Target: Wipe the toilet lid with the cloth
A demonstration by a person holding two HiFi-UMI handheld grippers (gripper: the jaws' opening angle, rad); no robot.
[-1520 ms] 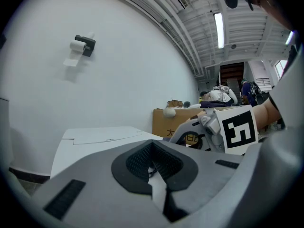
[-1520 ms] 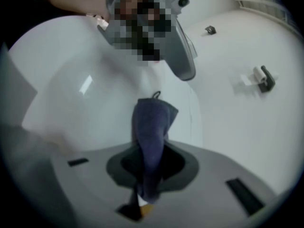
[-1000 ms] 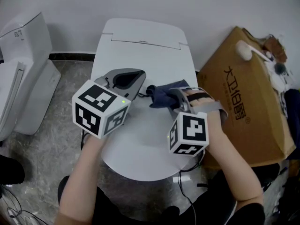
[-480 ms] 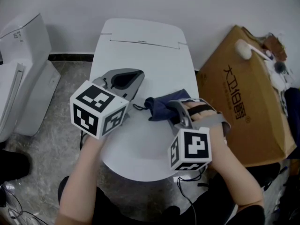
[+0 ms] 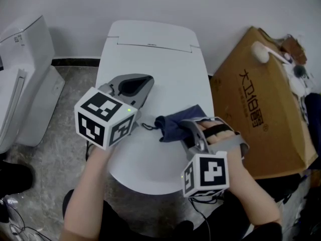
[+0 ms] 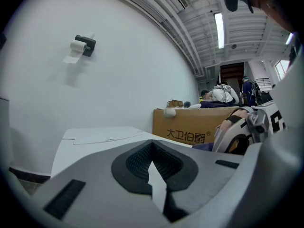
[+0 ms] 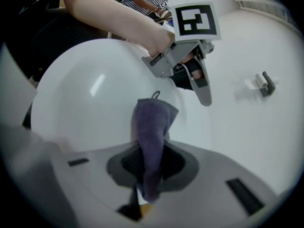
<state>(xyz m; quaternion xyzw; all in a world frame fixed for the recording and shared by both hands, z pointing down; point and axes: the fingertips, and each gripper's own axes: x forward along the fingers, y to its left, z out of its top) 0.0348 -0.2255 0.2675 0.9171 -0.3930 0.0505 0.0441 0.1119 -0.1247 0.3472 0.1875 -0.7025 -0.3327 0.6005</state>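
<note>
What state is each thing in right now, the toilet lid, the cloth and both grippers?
toilet lid: closed, down flat
cloth: bunched, lying on the toilet lid, one end pinched
left gripper: shut, empty
right gripper: shut on the cloth

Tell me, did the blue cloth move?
Yes. The cloth, held by the right gripper, slid toward the front edge of the toilet lid, nearer the person.

Sanitary-ware workshop or test room: white toilet (image 5: 150, 59) beneath left gripper (image 5: 145, 83) and right gripper (image 5: 186, 128), second toilet (image 5: 25, 74) left of them, printed cardboard box (image 5: 261, 109) right, wall-mounted paper-roll holder (image 6: 83, 44), stone-pattern floor (image 5: 60, 149), ribbed industrial ceiling with tube light (image 6: 219, 30).
</note>
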